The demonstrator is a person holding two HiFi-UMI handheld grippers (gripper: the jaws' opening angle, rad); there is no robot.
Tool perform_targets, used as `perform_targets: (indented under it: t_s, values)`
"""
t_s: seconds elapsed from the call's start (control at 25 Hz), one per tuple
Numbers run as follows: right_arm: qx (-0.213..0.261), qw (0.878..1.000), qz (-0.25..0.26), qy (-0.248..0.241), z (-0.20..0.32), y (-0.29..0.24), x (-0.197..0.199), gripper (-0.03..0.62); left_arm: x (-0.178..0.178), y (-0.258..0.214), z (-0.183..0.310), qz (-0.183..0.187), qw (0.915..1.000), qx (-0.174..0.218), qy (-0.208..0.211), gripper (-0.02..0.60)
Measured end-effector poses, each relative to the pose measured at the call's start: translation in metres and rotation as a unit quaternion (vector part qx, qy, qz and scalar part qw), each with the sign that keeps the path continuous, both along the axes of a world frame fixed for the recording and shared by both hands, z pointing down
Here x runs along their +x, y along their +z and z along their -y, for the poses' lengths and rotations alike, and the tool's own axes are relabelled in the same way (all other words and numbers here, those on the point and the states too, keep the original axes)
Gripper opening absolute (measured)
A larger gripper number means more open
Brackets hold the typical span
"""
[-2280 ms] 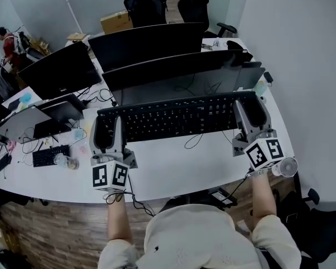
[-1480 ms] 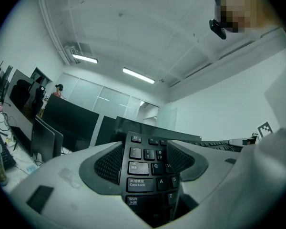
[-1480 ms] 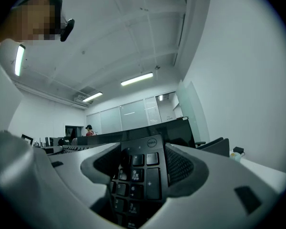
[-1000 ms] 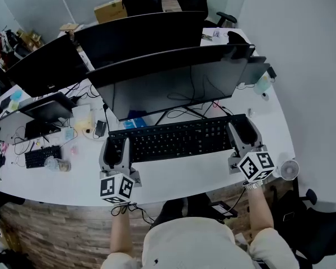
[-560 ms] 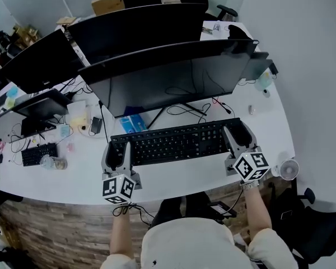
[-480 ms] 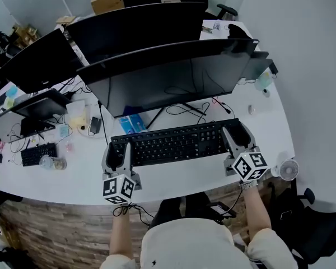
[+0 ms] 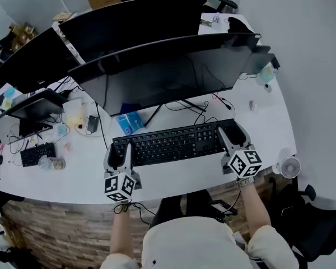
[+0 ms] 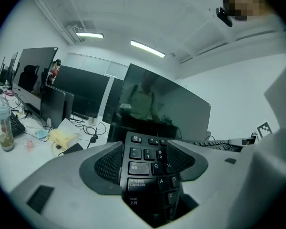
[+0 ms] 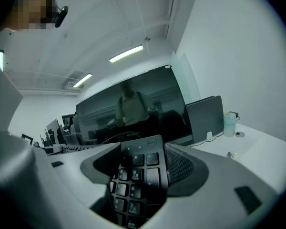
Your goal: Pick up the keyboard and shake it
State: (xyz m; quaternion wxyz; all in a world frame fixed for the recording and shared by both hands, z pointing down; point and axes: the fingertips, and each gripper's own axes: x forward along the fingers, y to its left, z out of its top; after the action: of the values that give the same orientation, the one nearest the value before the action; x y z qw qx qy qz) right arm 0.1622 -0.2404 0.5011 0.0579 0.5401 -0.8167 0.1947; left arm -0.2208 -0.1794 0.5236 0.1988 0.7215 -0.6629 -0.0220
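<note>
The fingers of the left gripper point(image 7: 119, 150) are clamped on the keyboard point(image 7: 173, 142) at its left end, and those of the right gripper point(image 7: 231, 134) on its right end. The keyboard was up high and is now down near the table point(image 7: 173, 175), so the shaking looks under way.

Ahead of me a wide dark monitor point(image 7: 173, 74) stands on the white bench point(image 7: 173, 175). A second monitor point(image 7: 134, 21) stands behind it and a third point(image 7: 28, 60) is off to my left. Cables point(image 7: 185, 105) trail under the near screen, and a blue packet point(image 7: 129, 122) lies beside its stand. Left of that are a yellow object point(image 7: 74, 118) and a black phone point(image 7: 92, 123). A small fan point(image 7: 289, 166) sits at the bench's right edge, and a pale green bottle point(image 7: 264, 76) stands farther back.
</note>
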Motion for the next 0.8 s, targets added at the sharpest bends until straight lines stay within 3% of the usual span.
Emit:
perform_targets:
  t_s: [0.8]
  values:
    - [-0.077,0.997,-0.004,-0.001,-0.008,0.090,0.018,0.275,0.018,0.083,-0.012,-0.001,0.9969,-0.078,-0.004,0.281]
